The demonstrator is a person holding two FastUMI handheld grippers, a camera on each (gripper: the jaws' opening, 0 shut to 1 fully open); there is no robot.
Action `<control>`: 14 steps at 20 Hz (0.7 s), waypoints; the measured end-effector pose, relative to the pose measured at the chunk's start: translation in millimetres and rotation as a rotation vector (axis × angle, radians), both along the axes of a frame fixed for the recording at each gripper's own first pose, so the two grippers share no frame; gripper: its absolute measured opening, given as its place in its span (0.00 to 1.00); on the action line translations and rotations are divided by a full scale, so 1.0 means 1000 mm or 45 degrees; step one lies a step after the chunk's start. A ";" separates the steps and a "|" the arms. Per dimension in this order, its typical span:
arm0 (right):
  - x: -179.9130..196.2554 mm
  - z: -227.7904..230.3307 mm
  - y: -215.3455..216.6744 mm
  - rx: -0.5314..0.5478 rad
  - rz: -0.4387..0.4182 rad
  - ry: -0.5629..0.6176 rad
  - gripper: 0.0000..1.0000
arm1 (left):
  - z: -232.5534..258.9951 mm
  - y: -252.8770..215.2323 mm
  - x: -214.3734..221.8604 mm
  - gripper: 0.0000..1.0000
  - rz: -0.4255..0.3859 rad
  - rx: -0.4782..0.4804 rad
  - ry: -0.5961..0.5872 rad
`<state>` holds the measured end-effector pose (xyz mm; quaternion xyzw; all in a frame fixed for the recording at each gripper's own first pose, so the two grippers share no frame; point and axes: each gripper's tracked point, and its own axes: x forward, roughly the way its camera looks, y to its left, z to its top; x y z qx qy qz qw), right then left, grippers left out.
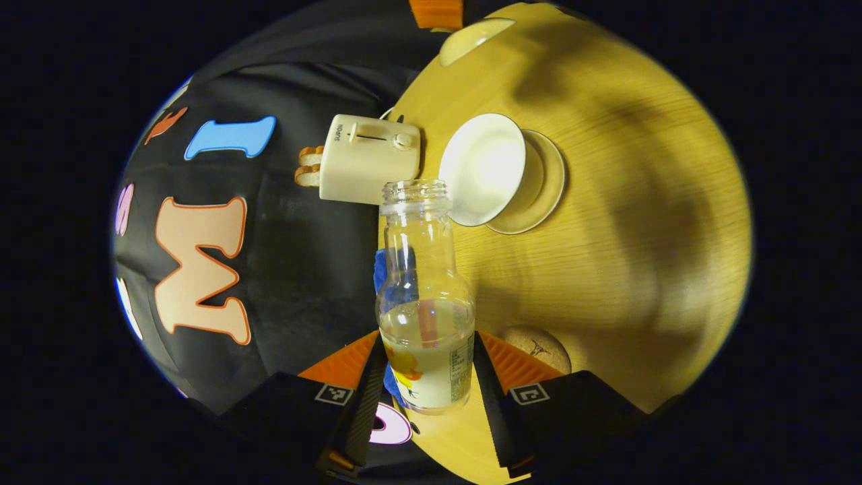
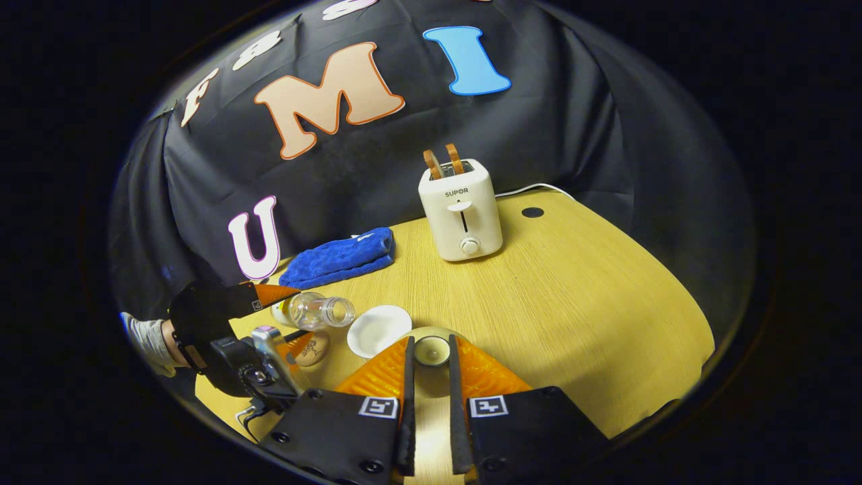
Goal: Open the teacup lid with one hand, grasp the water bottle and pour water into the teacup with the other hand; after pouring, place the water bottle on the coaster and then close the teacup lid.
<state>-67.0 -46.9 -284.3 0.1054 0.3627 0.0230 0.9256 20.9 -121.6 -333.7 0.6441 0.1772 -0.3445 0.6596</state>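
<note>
My left gripper [image 1: 429, 337] is shut on the clear water bottle [image 1: 424, 269], which has no cap and holds water in its lower part. The bottle is tipped over, its mouth next to the rim of the white teacup [image 1: 481, 168] on its saucer [image 1: 549, 178]. No stream of water is visible. In the right gripper view the bottle [image 2: 313, 311] lies almost level in the left gripper [image 2: 279, 304], mouth toward the teacup [image 2: 378, 330]. My right gripper [image 2: 431, 347] is shut on the knob of the beige teacup lid [image 2: 431, 335], held off the cup. The cork coaster [image 2: 312, 349] lies beside the cup.
A white toaster [image 2: 461, 209] with two bread slices stands at the back of the round wooden table [image 2: 572, 303]. A blue towel [image 2: 340, 259] lies at the table's back left. A gloved hand [image 2: 151, 340] holds the left gripper. The coaster [image 1: 537, 347] lies near my left fingers.
</note>
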 end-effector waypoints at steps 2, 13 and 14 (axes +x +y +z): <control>0.001 0.000 -0.003 0.002 -0.001 -0.005 0.27 | -0.001 0.000 -0.001 0.69 -0.029 0.066 0.019; -0.014 -0.011 -0.011 0.034 -0.008 0.020 0.24 | 0.014 0.007 0.004 0.70 -0.124 0.302 0.013; -0.013 -0.011 -0.013 0.032 -0.008 0.019 0.24 | 0.015 0.006 0.005 0.68 -0.131 0.317 0.014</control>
